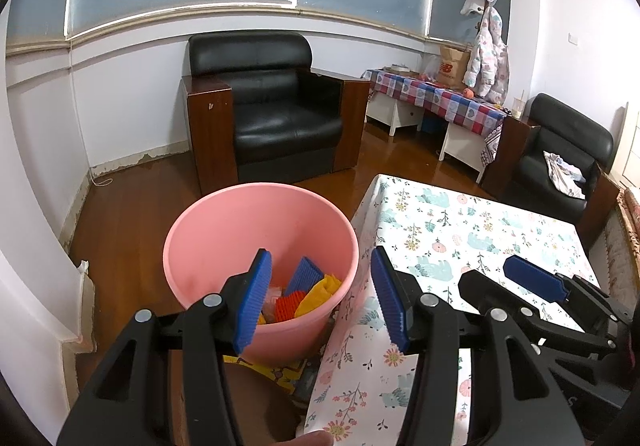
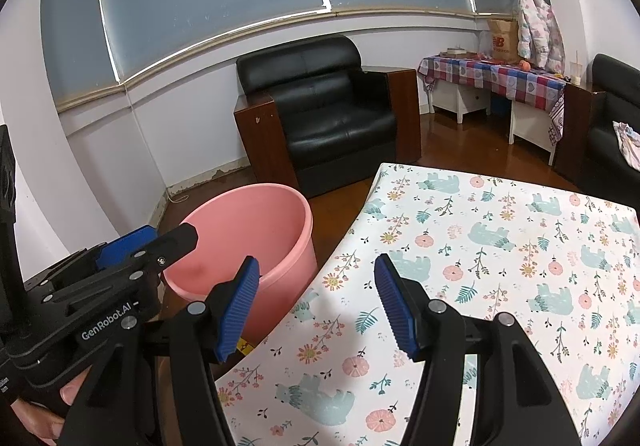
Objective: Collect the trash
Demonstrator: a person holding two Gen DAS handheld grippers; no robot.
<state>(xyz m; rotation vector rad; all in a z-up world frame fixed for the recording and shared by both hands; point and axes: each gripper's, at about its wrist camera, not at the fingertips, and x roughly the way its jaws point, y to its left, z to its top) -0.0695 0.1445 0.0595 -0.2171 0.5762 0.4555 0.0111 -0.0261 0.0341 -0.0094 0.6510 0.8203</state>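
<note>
A pink bucket (image 1: 224, 230) stands on the floor beside the table, and blue, orange and yellow trash pieces (image 1: 308, 290) lie at its bottom. My left gripper (image 1: 320, 300) hovers open over the bucket's near rim and the table's left edge, nothing between its blue pads. The right gripper (image 1: 532, 278) shows at the right of this view, above the tablecloth. In the right wrist view the right gripper (image 2: 318, 304) is open and empty above the floral tablecloth (image 2: 500, 246). The same bucket (image 2: 256, 222) is at its left, with the left gripper (image 2: 132, 246) in front of it.
A black leather armchair (image 1: 276, 106) stands against the far wall. A second armchair (image 1: 560, 154) and a low bench with a checked cloth (image 1: 436, 94) are at the right. A hand (image 2: 44, 406) holds the left gripper's body. Wooden floor lies between bucket and armchair.
</note>
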